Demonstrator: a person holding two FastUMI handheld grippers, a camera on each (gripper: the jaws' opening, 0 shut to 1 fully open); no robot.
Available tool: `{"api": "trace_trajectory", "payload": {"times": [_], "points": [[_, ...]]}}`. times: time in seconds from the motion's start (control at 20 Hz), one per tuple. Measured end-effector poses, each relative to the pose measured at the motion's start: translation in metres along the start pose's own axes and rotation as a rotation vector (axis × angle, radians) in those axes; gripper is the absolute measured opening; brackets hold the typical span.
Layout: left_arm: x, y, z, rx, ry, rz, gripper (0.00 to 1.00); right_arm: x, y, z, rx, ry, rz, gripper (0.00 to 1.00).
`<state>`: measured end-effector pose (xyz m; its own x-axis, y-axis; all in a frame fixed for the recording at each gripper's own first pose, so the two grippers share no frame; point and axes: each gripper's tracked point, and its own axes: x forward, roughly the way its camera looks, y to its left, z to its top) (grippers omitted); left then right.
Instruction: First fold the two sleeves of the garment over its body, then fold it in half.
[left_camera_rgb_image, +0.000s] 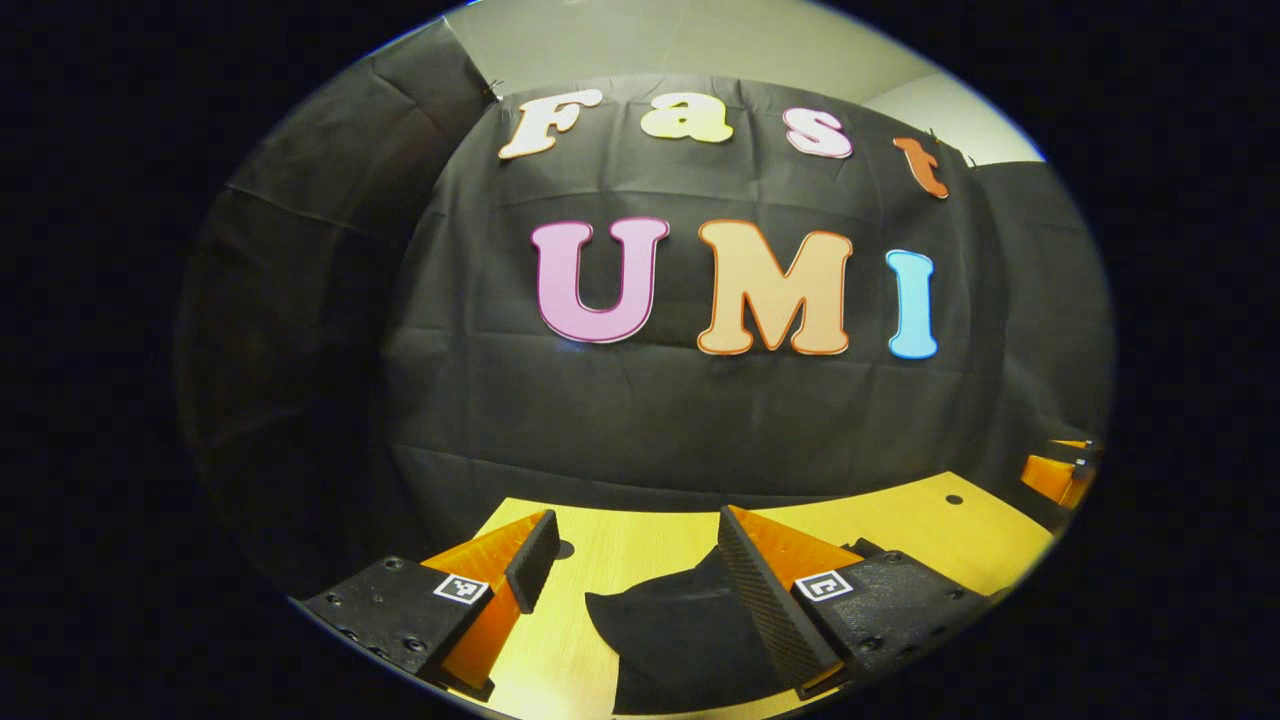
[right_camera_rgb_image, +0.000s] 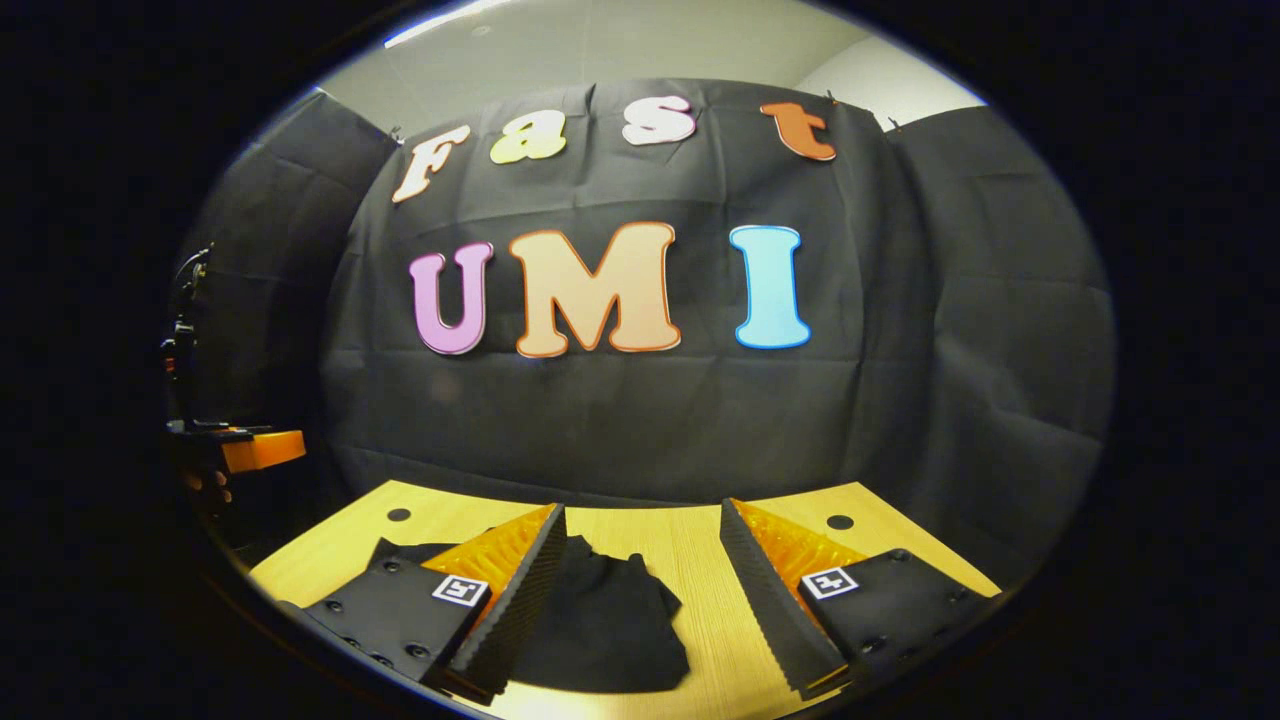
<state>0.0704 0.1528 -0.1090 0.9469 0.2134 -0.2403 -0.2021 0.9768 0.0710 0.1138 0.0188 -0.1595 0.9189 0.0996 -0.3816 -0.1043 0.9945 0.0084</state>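
Both grippers hang above the wooden tabletop with their jaws spread wide and nothing held between them. In the left gripper view, the left gripper looks toward the booth's back wall, and the dark garment lies on the tabletop below and between its fingers, reaching under the right-hand finger. In the right gripper view, the right gripper has the same garment below it, mostly under and just inside its left-hand finger, with bare wood under the right-hand one; the garment looks rumpled or already partly gathered, though which part is sleeve and which is body cannot be told from here. At the far left of that view the other gripper shows, held by a hand. The main risk is a blind pinch: the cloth is dark, its edges and layers are hard to read, and a gripper coming down could catch two layers at once or seize the body instead of a sleeve, dragging the whole piece out of square. A grasp too shallow at an edge could also let the fabric slip out mid-fold, and the two grippers working close over one small garment could knock into each other.
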Motion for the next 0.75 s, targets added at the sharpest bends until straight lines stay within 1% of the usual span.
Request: {"api": "trace_trajectory", "payload": {"times": [0.05,0.1,0.15,0.2,0.25,0.3,0.4,0.45,0.5,0.55,0.6,0.75], "points": [[-0.017,-0.003,0.007,0.011,-0.023,0.007,0.96,-0.016,-0.003,0.005,0.001,-0.027,0.005,1.0],[-0.032,-0.007,0.012,0.019,-0.039,0.013,0.96,-0.033,-0.008,0.008,0.0,-0.05,0.008,0.94],[-0.048,-0.013,0.016,0.024,-0.053,0.009,0.94,-0.05,-0.011,0.009,-0.002,-0.068,0.015,0.97],[-0.064,-0.019,0.017,0.027,-0.06,0.009,0.96,-0.066,-0.013,0.008,-0.003,-0.078,0.021,0.94],[-0.08,-0.023,0.02,0.031,-0.067,0.013,0.96,-0.083,-0.015,0.006,0.0,-0.084,0.025,0.94],[-0.097,-0.026,0.02,0.032,-0.067,0.015,0.96,-0.098,-0.017,0.003,0.006,-0.084,0.033,0.97],[-0.129,-0.032,0.029,0.043,-0.096,0.019,0.95,-0.128,-0.02,0.001,0.022,-0.098,0.041,0.94],[-0.143,-0.033,0.036,0.051,-0.113,0.025,0.96,-0.141,-0.022,0.001,0.029,-0.109,0.043,0.97],[-0.155,-0.034,0.038,0.054,-0.123,0.028,0.96,-0.152,-0.023,0.0,0.032,-0.118,0.045,0.94],[-0.167,-0.037,0.036,0.055,-0.133,0.026,0.95,-0.162,-0.022,-0.001,0.037,-0.119,0.056,0.94],[-0.176,-0.039,0.038,0.054,-0.14,0.024,0.96,-0.171,-0.019,-0.001,0.045,-0.125,0.07,0.97],[-0.195,-0.043,0.042,0.055,-0.142,0.018,0.96,-0.19,-0.019,0.007,0.054,-0.152,0.084,0.97]]}}
